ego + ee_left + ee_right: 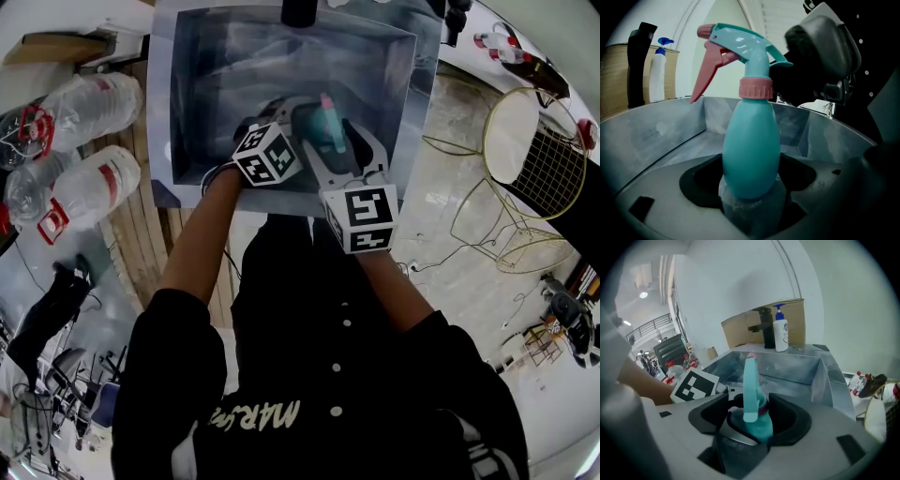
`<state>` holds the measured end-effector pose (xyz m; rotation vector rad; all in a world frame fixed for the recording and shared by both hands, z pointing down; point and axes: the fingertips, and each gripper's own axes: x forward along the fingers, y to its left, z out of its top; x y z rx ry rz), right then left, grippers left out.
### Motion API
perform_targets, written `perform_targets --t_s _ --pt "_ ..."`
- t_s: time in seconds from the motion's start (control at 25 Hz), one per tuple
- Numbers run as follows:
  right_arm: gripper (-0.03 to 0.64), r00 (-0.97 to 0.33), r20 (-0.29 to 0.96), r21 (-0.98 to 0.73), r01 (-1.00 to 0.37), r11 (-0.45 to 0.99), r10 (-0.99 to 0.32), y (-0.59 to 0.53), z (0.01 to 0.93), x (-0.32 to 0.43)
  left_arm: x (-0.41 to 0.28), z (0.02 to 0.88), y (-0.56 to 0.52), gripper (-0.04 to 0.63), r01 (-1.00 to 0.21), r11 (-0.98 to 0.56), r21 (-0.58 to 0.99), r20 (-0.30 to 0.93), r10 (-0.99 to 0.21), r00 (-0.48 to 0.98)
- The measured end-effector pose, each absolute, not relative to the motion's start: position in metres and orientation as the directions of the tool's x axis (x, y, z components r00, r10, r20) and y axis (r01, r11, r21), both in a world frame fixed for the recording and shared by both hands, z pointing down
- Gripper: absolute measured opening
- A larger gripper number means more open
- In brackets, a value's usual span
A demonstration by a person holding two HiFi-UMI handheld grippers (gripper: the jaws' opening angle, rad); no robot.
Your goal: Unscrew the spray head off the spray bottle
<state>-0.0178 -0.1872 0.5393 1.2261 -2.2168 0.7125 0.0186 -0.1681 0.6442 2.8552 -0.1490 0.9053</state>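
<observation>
A teal spray bottle [751,150] stands upright inside a steel sink [661,131]. Its teal spray head [740,47] has a pink trigger and a pink collar [756,88], and the head is on the bottle. My left gripper [750,206] is shut on the lower body of the bottle. My right gripper [750,427] is open, with the spray head [751,390] and the collar [762,411] standing between its jaws. In the head view both grippers meet over the bottle [325,122], the left gripper [302,127] beside the right gripper [336,145].
A black faucet [763,329] and a white pump bottle [780,333] stand on the sink's far rim, before a cardboard sheet. Large plastic water bottles [89,108] lie left of the sink [187,112]. Gold wire furniture [520,150] stands at the right.
</observation>
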Motion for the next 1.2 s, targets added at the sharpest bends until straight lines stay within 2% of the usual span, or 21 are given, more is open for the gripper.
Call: perform_targets --t_s 0.2,0.24,0.36,0.52,0.8,0.96,1.2 --pt "0.167 -0.419 0.658 -0.032 -0.846 0.532 -0.626 -0.198 0.543 -0.015 0.018 0.645 -0.168 0.380 -0.139 -0.985 0.107 0.580 -0.051 0.813" --pt "0.160 -0.424 0.653 -0.012 -0.834 0.551 -0.627 -0.199 0.543 -0.014 0.019 0.645 -0.169 0.380 -0.139 -0.984 0.109 0.580 -0.051 0.813" --pt "0.158 -0.475 0.637 0.000 -0.788 0.615 -0.608 -0.199 0.542 -0.015 0.019 0.645 -0.170 0.380 -0.142 -0.983 0.113 0.577 -0.052 0.815" --pt "0.156 -0.560 0.605 -0.088 -0.753 0.652 -0.565 -0.197 0.541 -0.014 0.020 0.645 -0.169 0.380 -0.137 -0.984 0.113 0.570 -0.049 0.820" --pt "0.155 -0.615 0.572 -0.099 -0.709 0.698 -0.543 -0.192 0.539 -0.011 0.024 0.645 -0.164 0.380 -0.108 -0.987 0.116 0.564 -0.024 0.825" --pt "0.155 -0.708 0.567 -0.095 -0.563 0.821 -0.421 -0.190 0.539 -0.014 0.024 0.645 -0.165 0.380 -0.090 -0.989 0.115 0.562 -0.010 0.827" --pt "0.155 -0.825 0.539 -0.033 -0.223 0.974 -0.170 -0.179 0.535 -0.017 0.025 0.644 -0.164 0.380 -0.051 -0.992 0.111 0.544 0.018 0.839"
